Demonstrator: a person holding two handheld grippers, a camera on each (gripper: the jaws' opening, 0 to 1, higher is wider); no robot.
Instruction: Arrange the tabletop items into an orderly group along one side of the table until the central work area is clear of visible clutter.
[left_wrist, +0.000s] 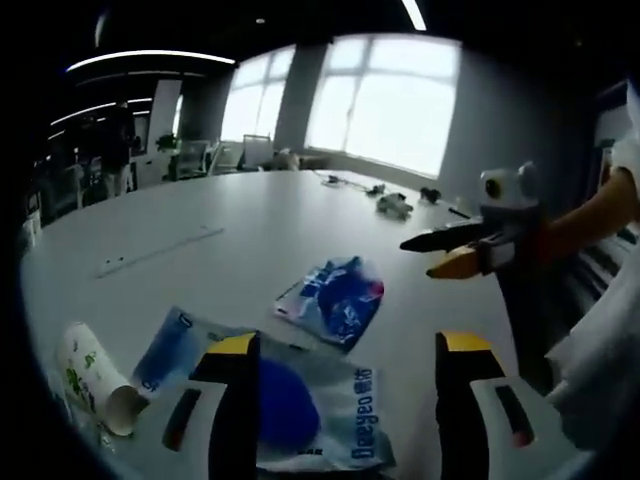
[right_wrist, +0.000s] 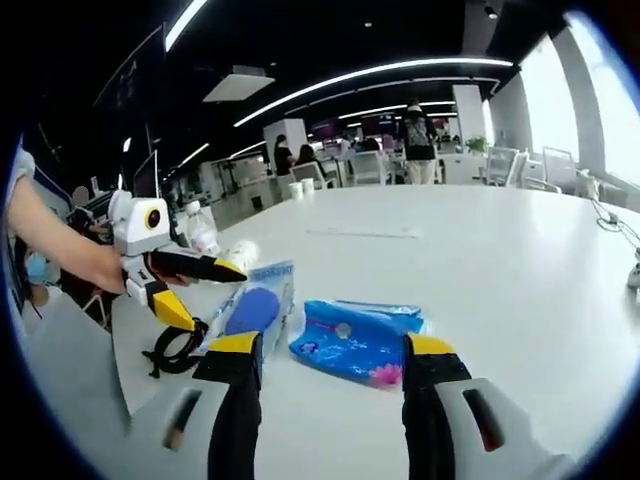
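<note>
Both your tools stand apart, empty. The left tool (left_wrist: 340, 375) hovers over a blue-printed packet (left_wrist: 300, 415) at lower centre; a second blue packet (right_wrist: 355, 340) lies mid-surface. You seem to be mid-gathering; next, likely grip one.

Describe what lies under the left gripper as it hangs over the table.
Under the open left gripper lies a clear packet holding something blue, flat on the white table. Its jaws cover parts of the packet, so the rest of its print is hidden.
</note>
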